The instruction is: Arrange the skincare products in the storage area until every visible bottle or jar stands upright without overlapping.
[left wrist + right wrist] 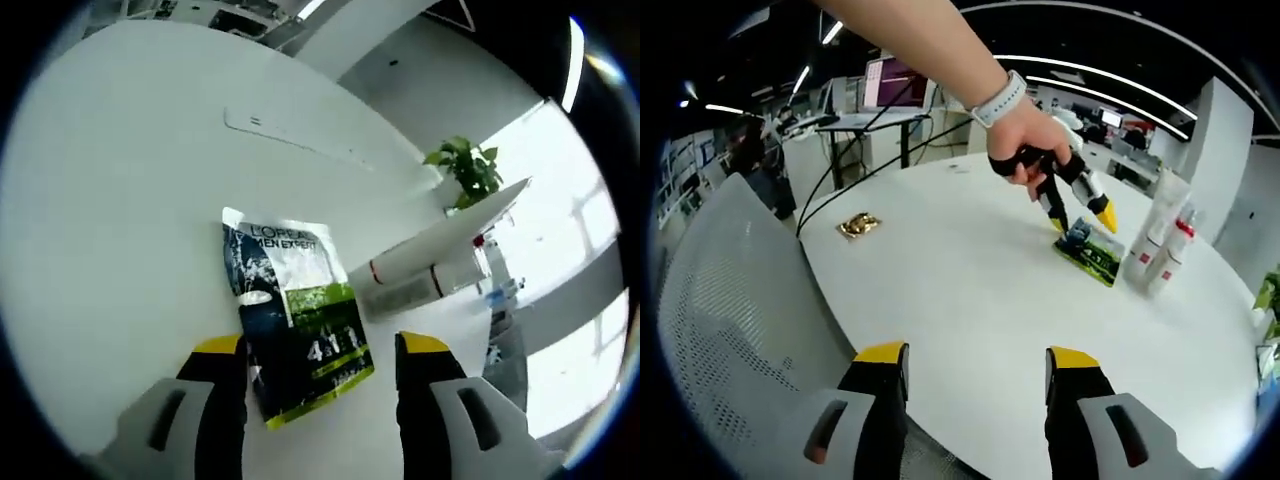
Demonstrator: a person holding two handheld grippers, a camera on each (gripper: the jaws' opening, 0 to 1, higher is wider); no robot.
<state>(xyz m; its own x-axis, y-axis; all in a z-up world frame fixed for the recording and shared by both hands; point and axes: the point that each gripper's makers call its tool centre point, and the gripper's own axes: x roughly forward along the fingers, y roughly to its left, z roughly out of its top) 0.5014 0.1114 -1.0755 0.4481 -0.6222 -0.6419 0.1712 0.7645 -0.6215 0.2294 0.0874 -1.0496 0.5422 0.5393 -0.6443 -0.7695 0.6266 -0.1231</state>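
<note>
- The skincare box (pixel 297 322), dark with a green band, lies flat on the white worktop (pixel 120 200), its near end between the left gripper (pixel 320 350) fingers, which stand open around it without gripping.
- Two white tubes (pixel 425 265) sit just beyond the box.
- The right gripper (pixel 978 362) hangs open and empty, well apart.
- A small gold packet (pixel 858 225) lies apart.

The flat dark-blue, white and green skincare packet (pixel 297 322) on the white table carries the words "L'OREAL MEN EXPERT" at its top. On its green part stands "4 in 1".
</note>
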